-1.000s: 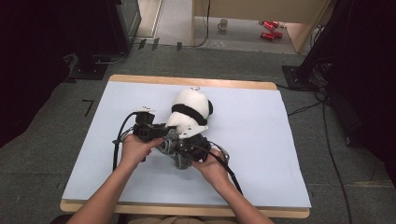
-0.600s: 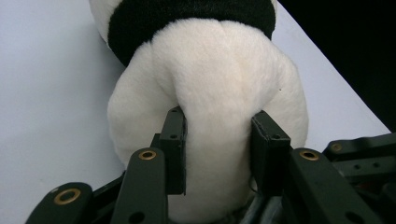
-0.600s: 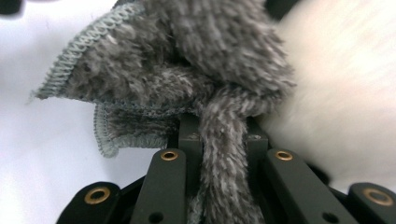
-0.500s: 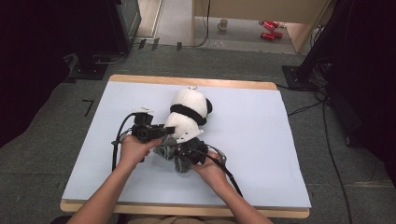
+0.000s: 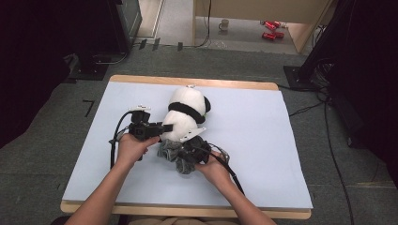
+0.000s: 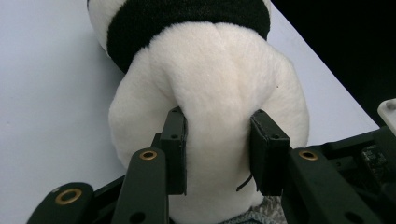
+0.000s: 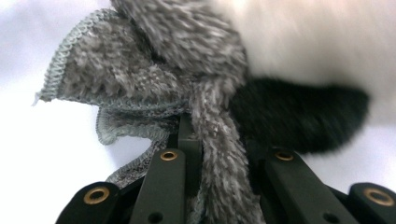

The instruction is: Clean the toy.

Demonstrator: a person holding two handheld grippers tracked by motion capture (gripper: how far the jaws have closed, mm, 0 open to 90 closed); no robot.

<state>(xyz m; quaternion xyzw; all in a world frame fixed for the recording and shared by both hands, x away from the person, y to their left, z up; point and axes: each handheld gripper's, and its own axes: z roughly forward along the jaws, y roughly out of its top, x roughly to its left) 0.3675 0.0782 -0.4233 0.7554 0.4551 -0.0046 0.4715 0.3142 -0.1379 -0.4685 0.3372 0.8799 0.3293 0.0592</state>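
A white-and-black panda plush (image 5: 186, 112) lies in the middle of the pale table mat (image 5: 267, 140), head pointing away from me. A grey fuzzy cloth (image 5: 174, 154) is bunched at its near end. My left gripper (image 5: 162, 127) comes in from the left and is shut on the plush's white body. In the left gripper view the pads (image 6: 175, 149) dent the panda plush (image 6: 215, 93) on both sides. My right gripper (image 5: 195, 149) is shut on a strip of the grey cloth (image 7: 219, 126), and the plush's black leg (image 7: 299, 116) lies just right of it.
The mat covers a wooden table whose edge (image 5: 187, 212) runs along the front. Cables trail from both grippers across the mat. On the floor beyond the table are a mug (image 5: 225, 23), red cans (image 5: 270, 29) and dark stands with cables at both sides.
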